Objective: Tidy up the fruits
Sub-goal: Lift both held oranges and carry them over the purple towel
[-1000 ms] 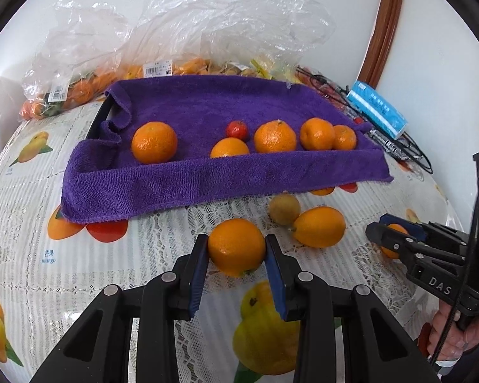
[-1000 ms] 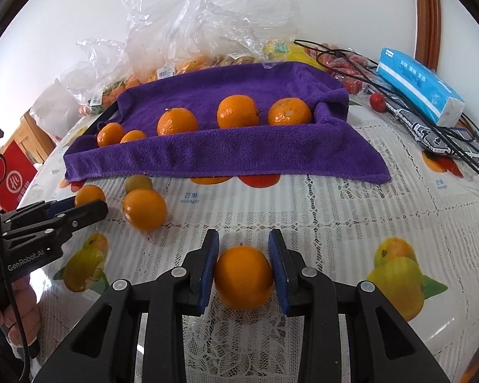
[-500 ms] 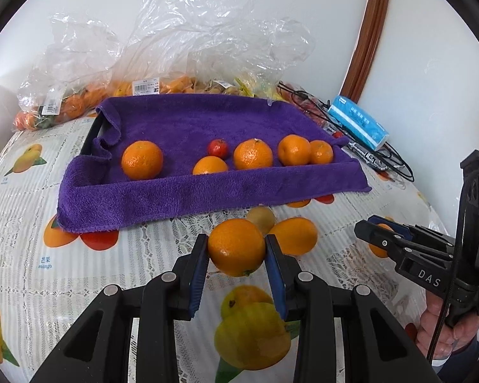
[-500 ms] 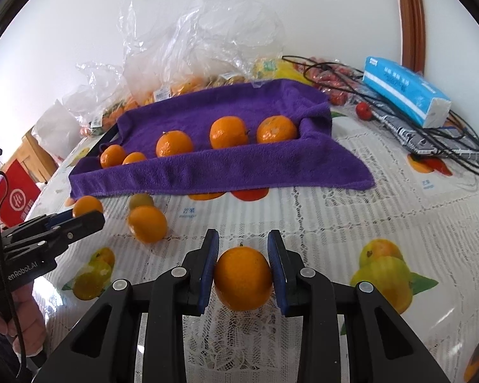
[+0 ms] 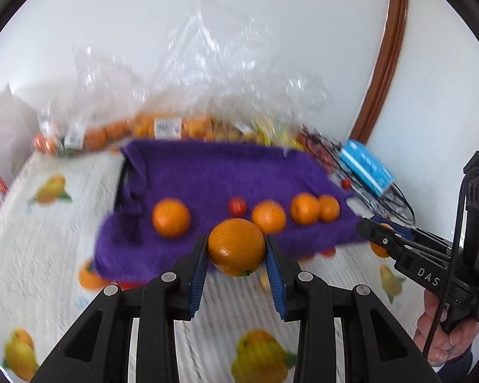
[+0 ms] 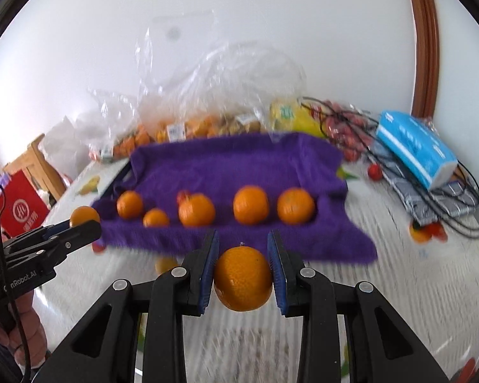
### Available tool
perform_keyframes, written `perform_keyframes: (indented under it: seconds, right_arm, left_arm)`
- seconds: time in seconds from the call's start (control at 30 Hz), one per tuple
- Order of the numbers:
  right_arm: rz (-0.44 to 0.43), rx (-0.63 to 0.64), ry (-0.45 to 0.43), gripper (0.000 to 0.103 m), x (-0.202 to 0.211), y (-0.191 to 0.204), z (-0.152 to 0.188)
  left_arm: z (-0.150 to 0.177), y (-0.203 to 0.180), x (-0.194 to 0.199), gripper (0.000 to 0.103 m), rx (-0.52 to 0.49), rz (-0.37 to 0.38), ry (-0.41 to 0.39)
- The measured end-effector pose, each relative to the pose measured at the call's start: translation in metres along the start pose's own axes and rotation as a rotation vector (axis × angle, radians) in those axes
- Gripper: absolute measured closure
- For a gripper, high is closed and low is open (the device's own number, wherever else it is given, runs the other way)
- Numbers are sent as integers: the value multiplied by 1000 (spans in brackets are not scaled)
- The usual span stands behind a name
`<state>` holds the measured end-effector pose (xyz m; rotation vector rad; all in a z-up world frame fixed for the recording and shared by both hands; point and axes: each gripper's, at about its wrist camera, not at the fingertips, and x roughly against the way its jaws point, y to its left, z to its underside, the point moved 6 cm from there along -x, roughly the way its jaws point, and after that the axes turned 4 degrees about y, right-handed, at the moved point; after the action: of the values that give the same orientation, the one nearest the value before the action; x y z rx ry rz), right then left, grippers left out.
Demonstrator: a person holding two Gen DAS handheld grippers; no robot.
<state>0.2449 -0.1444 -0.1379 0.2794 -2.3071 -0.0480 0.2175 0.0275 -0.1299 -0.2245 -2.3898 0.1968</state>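
I hold one orange (image 5: 236, 246) clamped in my left gripper (image 5: 236, 255) and a second orange (image 6: 242, 277) in my right gripper (image 6: 243, 274), both lower centre, below the purple towel (image 6: 239, 162).

We find both grippers black plastic: the left gripper (image 5: 236, 274) and right gripper (image 6: 242, 271) carry blue ribbed pads (image 5: 197, 279) and silver screws (image 5: 168, 276). Markings read "DAS" and "GenRobot.AI". Black cables trail past bare-skinned hands (image 5: 444, 332).
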Motion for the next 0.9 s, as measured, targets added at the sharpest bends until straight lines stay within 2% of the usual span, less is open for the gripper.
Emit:
perform_keyframes:
  seconds: [0.2,0.47,0.73,0.9]
  right_arm:
    - [-27,2,-67,71,-3,8,-39]
    - [-35,49,-89,71,-27,19,-72]
    - [-36,22,-31,71,-66,3,-57]
    - [-47,-22,-11,71,-75,-8,-54]
  left_arm:
    - [-32,18,-15,70,87,-19,1]
    - [-48,37,-47,70,111,-83,0]
    - [-39,44,-67,70,103,-86,5]
    - [-37,46,-71,70,112,-81,4]
